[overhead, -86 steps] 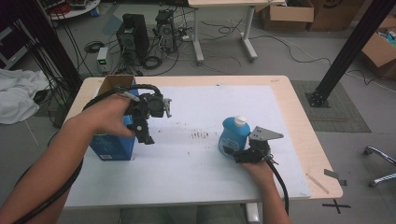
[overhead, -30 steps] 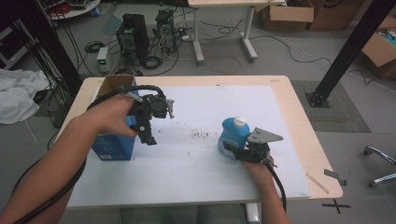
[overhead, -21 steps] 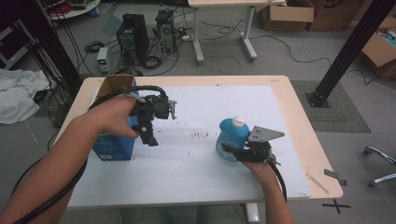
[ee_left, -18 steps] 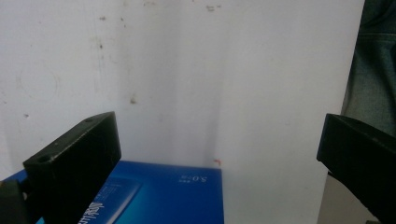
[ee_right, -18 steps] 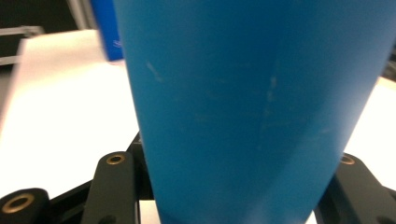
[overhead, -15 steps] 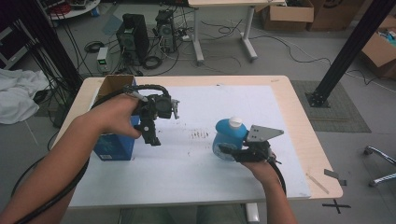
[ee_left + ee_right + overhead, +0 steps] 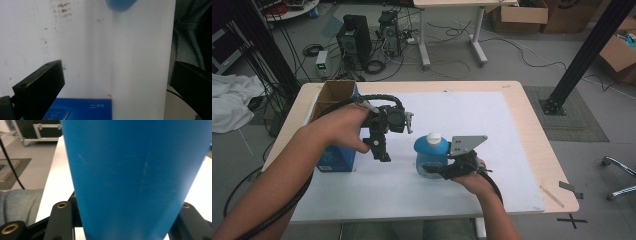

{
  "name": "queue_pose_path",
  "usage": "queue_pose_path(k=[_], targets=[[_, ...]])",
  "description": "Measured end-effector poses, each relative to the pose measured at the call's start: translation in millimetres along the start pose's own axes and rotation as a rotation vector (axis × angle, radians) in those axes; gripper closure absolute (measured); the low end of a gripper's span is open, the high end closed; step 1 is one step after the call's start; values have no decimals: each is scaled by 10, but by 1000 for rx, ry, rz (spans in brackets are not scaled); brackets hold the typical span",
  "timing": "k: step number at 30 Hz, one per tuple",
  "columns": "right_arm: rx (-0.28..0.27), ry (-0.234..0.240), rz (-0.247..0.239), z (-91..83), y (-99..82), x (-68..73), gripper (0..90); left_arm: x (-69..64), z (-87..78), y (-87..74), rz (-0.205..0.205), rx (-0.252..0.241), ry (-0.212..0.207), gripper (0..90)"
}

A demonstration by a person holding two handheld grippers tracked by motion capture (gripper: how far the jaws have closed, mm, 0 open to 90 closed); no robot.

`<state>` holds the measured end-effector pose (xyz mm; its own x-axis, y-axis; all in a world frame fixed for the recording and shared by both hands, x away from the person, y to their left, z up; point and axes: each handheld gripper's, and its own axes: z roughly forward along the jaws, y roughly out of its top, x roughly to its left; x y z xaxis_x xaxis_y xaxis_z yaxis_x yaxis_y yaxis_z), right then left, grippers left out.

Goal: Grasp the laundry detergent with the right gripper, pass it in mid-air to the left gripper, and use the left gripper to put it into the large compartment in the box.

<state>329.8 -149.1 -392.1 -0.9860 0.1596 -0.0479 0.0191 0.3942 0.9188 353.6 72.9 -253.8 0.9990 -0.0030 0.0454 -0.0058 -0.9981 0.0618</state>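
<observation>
Clenched on a blue bottle [image 7: 431, 156] with a white cap [image 7: 433, 137]: right hand-held gripper [image 7: 443, 171], jaws pressed to either side of the bottle's lower body, as seen up close in the right gripper view [image 7: 135, 177]. Bottle upright, near the middle of the white tabletop [image 7: 472, 120], its base just above or at the surface; contact not clear. Cap on; contents not visible through the opaque wall.

Released: left hand-held gripper [image 7: 381, 150], jaws wide apart and empty, pointing down over the tabletop just right of a blue box [image 7: 336, 159]. In the left gripper view, both jaws far apart with bare white surface between them, a corner of the blue box [image 7: 82, 110] at the bottom edge and the bottle's blue base [image 7: 121, 4] at the top edge.

Blue box standing at the left side of the tabletop, beside an open cardboard box [image 7: 334, 93] behind it; inside of the cardboard box not discernible.
</observation>
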Motion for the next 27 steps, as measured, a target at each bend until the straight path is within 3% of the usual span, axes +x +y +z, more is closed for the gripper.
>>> queue_pose_path(k=[14, 27], targets=[[13, 110, -2, 523, 141, 78, 450, -161, 2, 226, 51, 0, -7, 1], [-10, 132, -1, 693, 220, 106, 449, -234, 40, 274, 67, 21, 3, 3]])
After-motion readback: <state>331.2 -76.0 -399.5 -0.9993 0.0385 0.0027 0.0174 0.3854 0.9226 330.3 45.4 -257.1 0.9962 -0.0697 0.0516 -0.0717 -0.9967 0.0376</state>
